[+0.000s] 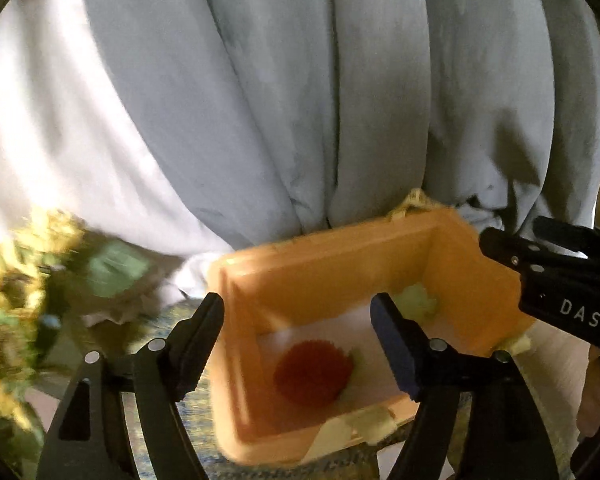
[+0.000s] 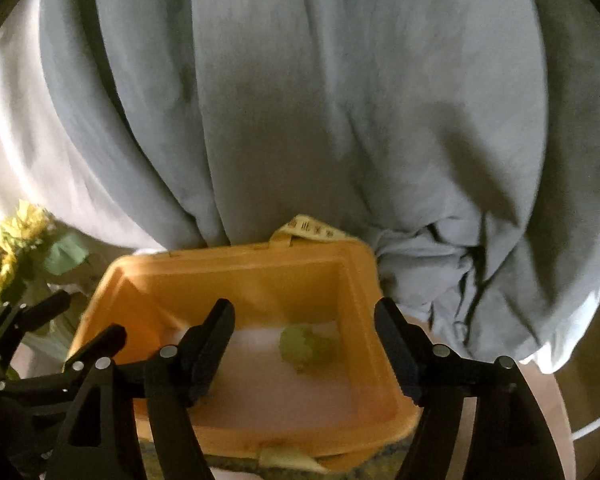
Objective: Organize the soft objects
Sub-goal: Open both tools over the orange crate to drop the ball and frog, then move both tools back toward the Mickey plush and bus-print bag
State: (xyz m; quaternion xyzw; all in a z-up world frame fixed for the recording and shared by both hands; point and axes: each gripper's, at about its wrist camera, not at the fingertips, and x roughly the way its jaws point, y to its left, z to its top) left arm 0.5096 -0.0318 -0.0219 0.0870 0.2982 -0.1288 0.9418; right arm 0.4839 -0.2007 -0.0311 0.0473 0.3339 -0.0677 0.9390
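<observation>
An orange plastic bin (image 1: 340, 248) stands in front of me, also in the right wrist view (image 2: 236, 272). On its pale floor lie a red spiky soft ball (image 1: 312, 372) and a pale green soft ball (image 1: 414, 302), the green one also in the right wrist view (image 2: 306, 346). My left gripper (image 1: 298, 326) is open and empty above the bin's near left corner. My right gripper (image 2: 304, 330) is open and empty above the bin. The right gripper's body shows at the right edge of the left wrist view (image 1: 540, 264). The left gripper shows at the lower left of the right wrist view (image 2: 72, 332).
Grey curtain folds (image 1: 300, 80) hang right behind the bin, with white fabric (image 1: 40, 120) to the left. A bunch of yellow artificial flowers with green leaves (image 2: 8, 252) stands left of the bin. A yellow strap (image 2: 312, 230) lies over the bin's far rim.
</observation>
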